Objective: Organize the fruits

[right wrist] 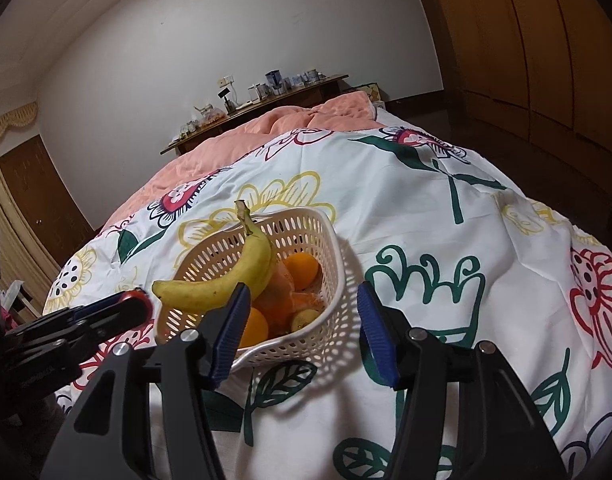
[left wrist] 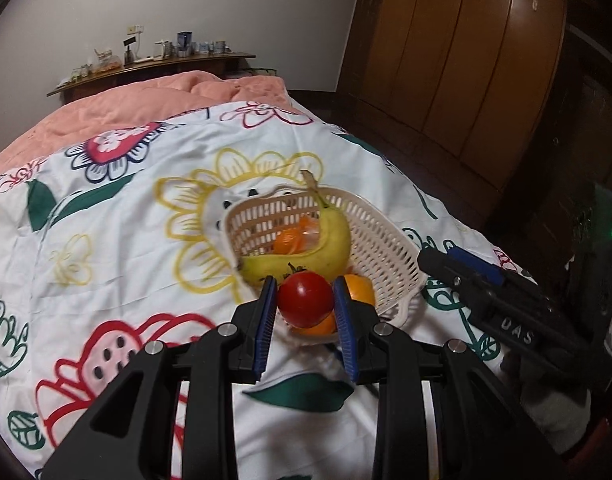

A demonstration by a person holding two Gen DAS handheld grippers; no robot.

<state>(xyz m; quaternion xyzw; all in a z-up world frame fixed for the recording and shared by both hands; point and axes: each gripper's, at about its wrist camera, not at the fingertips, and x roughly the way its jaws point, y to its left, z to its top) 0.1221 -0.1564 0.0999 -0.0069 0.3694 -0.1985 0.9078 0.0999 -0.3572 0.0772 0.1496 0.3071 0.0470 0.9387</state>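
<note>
Left gripper (left wrist: 306, 300) is clamped on a red tomato (left wrist: 305, 299), blue pads pressed to both sides, held right at the near rim of the white basket (left wrist: 389, 252). Basket sits on the floral quilt (left wrist: 118, 240) w/ a banana (left wrist: 306, 252) lying across its edge, stem up, and oranges (left wrist: 290, 240) underneath. Right gripper (right wrist: 302, 328) hangs just in front of the basket, jaws spread wide, nothing btwn them. From that side there's a small yellow-green fruit (right wrist: 304, 319) in the bottom, maybe a lime, too blurry to tell. Pink blanket (left wrist: 146, 100) bunched farther up the bed, wooden wardrobe (left wrist: 465, 60) at the side.
</note>
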